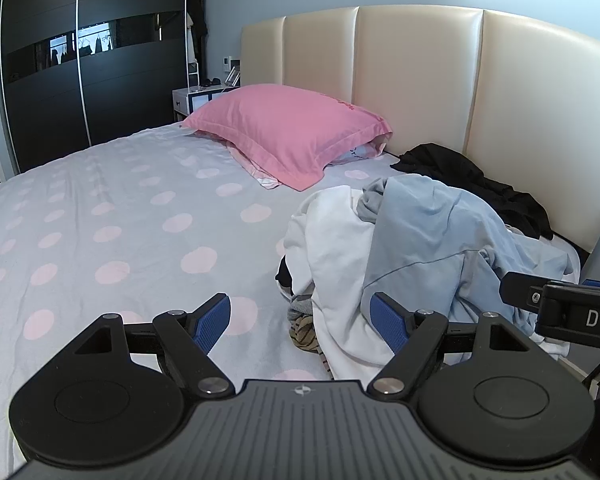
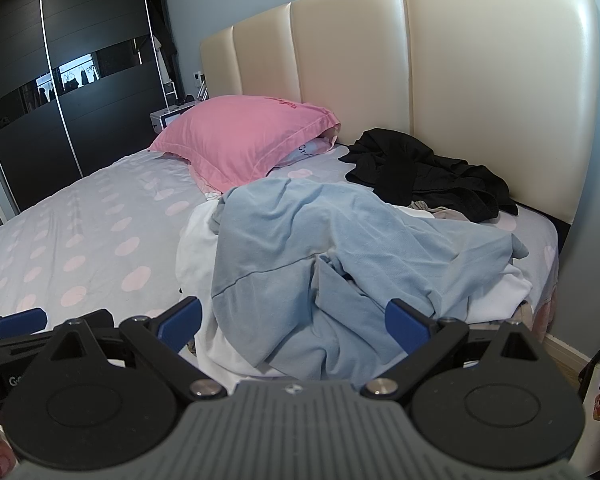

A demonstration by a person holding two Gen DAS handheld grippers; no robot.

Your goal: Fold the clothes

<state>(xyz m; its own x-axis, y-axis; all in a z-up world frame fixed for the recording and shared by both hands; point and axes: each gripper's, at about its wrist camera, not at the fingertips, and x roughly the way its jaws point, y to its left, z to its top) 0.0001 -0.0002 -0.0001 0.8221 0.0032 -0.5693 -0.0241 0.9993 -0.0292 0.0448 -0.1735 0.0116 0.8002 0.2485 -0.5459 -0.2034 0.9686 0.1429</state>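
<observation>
A heap of clothes lies on the bed's right side: a light blue garment [image 2: 340, 248] on top of a white one [image 2: 196, 248], with a black garment [image 2: 428, 168] behind near the headboard. The left wrist view shows the same blue garment [image 1: 428, 232], white garment [image 1: 332, 248] and black garment [image 1: 476, 176]. My left gripper [image 1: 300, 320] is open and empty, just before the heap's near left edge. My right gripper [image 2: 292, 320] is open and empty, above the blue garment's near edge. The right gripper's body shows at the left wrist view's right edge.
A pink pillow [image 2: 240, 136] lies at the head of the bed. The polka-dot sheet [image 1: 120, 208] stretches flat to the left. A cream padded headboard [image 2: 460, 80] stands behind. Dark wardrobe doors [image 1: 60, 80] and a small nightstand [image 1: 192, 100] stand beyond the bed.
</observation>
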